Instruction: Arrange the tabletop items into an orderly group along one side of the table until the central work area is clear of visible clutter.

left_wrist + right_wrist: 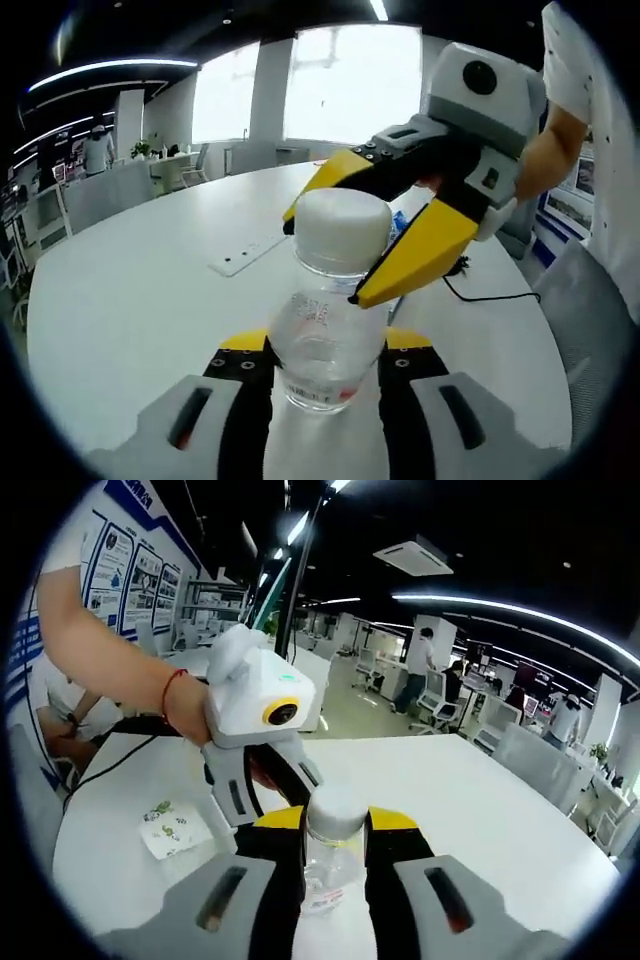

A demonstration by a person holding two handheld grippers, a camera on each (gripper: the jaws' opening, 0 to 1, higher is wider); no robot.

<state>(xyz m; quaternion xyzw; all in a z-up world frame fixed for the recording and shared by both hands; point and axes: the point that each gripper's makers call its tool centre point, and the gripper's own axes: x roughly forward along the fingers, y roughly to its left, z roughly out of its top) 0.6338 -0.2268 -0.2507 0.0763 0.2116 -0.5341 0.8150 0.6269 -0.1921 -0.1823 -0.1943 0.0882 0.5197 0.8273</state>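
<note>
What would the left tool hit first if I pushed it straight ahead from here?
Nothing new, as far as I can tell: the clear bottle already sits between its jaws. Pushing on would drive the bottle toward the right tool, whose yellow jaws flank the white cap.

The bottle (pixel 325 340) is clear, glossy plastic with a matt white plastic cap (pixel 343 229). The desk (pixel 130 300) is smooth matt white. A crinkled printed packet (pixel 174 829) looks like paper or film.

No wording reads clearly anywhere. The clear bottle (pixel 325 320) carries faint embossed marks, too blurred to make out. Blue wall posters (pixel 120 560) show lines of print, far too small. The small packet (pixel 172 827) has green markings, unreadable.
</note>
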